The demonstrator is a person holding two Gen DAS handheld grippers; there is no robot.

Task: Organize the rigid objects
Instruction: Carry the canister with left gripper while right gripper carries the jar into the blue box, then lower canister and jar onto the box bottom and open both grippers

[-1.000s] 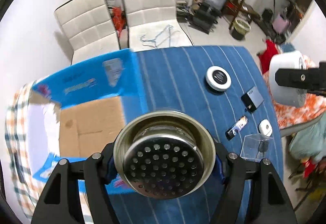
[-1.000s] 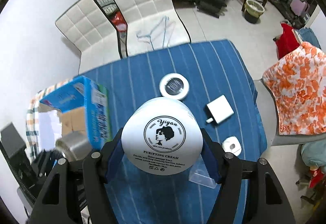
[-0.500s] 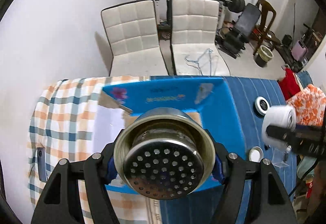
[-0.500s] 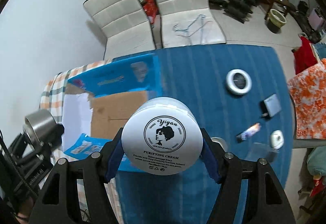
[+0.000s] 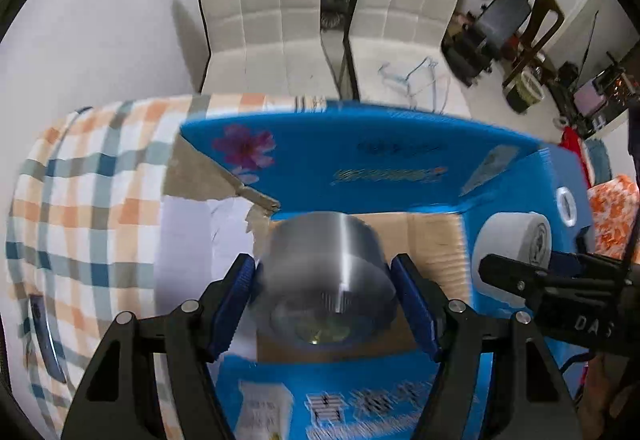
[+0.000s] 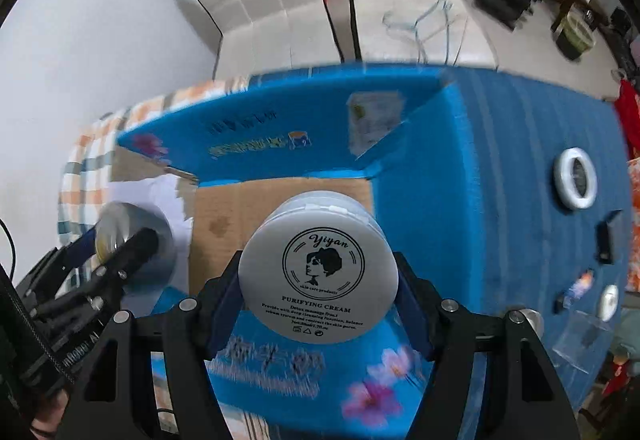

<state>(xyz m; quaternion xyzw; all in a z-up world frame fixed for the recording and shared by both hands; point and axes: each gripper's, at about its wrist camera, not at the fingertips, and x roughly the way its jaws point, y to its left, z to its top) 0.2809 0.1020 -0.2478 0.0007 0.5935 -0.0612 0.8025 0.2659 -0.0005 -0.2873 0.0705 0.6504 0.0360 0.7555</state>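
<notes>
My left gripper (image 5: 325, 304) is shut on a steel strainer cup (image 5: 326, 280), blurred, held over the open blue cardboard box (image 5: 360, 160). My right gripper (image 6: 320, 300) is shut on a white cream jar (image 6: 320, 268) labelled "Purifying Cream", held over the same box (image 6: 280, 144), above its brown floor. The jar also shows in the left wrist view (image 5: 516, 244) at the right. The cup shows in the right wrist view (image 6: 132, 236) at the left.
On the blue striped tablecloth (image 6: 500, 160) to the right lie a white ring-shaped disc (image 6: 576, 178), a black block (image 6: 608, 242), a small tube (image 6: 576, 290), a white round piece (image 6: 609, 302) and a clear plastic box (image 6: 580, 340). A checked cloth (image 5: 80, 200) lies left. Two white chairs (image 5: 320, 12) stand behind.
Both grippers moved closer over the open box. The strainer cup has turned, its side now facing the camera instead of its perforated bottom. The jar hangs lower over the box floor.
</notes>
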